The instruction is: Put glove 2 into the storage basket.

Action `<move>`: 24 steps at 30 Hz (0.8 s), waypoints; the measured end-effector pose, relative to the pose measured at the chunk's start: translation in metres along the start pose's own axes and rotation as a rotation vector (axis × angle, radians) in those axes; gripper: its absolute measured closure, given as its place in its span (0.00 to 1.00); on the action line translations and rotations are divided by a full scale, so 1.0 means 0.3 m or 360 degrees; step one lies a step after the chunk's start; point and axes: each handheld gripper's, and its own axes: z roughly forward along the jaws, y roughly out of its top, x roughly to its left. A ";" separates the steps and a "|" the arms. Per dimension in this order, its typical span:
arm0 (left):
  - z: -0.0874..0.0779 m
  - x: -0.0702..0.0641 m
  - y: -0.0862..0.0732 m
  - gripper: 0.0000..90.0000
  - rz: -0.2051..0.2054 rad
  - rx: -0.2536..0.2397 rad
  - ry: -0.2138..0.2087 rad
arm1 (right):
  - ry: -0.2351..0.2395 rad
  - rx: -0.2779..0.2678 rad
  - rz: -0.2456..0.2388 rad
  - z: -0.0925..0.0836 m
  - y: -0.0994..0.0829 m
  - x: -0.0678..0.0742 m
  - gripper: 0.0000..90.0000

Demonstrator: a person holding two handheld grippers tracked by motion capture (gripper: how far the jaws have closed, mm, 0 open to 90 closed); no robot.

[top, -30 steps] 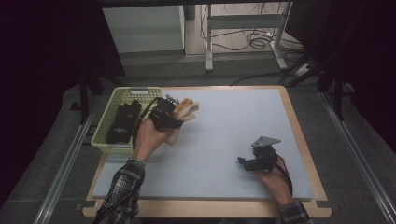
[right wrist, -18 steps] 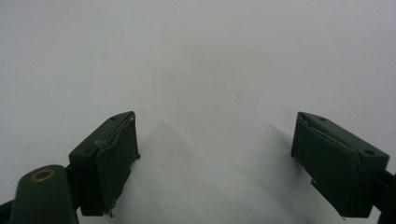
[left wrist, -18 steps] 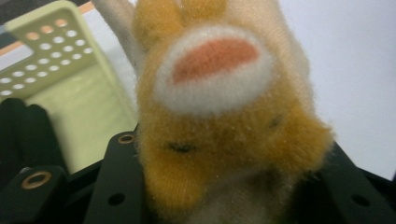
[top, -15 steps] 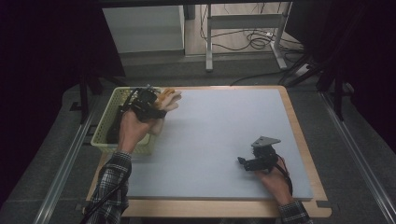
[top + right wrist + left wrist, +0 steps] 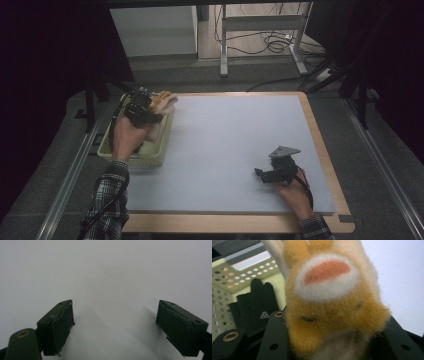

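A fuzzy orange and cream plush toy point(image 5: 164, 99) point(image 5: 329, 307) is clamped between the black jaws of my left gripper point(image 5: 154, 109) point(image 5: 337, 342). It hangs over the far right corner of a pale green perforated basket point(image 5: 134, 161) point(image 5: 234, 277) at the table's left edge. In the left gripper view, black gloves point(image 5: 254, 302) lie inside the basket, below the toy. My right gripper point(image 5: 261, 174) point(image 5: 115, 322) rests low over the pale blue mat point(image 5: 235, 135) at the front right. Its jaws stand wide apart with nothing between them.
The mat lies on a wooden tabletop point(image 5: 330, 165) with a narrow border showing. Metal rails point(image 5: 70, 175) run along both sides of the table. Behind the table are a white cabinet point(image 5: 155, 30), a metal frame and cables on the floor point(image 5: 272, 42).
My left gripper has carried the plush toy leftward from the mat's left part to above the basket. The right gripper has not moved.
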 end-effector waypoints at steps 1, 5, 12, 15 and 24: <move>-0.002 0.008 -0.003 0.59 -0.0006 0.0000 0.0005 | 0.0000 0.0000 -0.0001 0.000 0.000 0.000 0.16; -0.003 0.049 -0.021 0.59 -0.0038 -0.0004 0.0033 | 0.0000 0.0000 -0.0001 0.000 0.000 0.000 0.16; 0.025 0.116 -0.056 0.59 -0.0087 0.0010 0.0078 | -0.0001 0.0000 -0.0001 0.000 0.000 0.000 0.16; 0.043 0.133 -0.066 0.59 -0.0106 0.0012 0.0084 | -0.0001 0.0001 0.0000 0.000 0.000 0.000 0.16; 0.117 0.158 -0.084 0.58 -0.0126 0.0031 0.0098 | -0.0001 0.0001 0.0000 0.000 0.000 0.000 0.16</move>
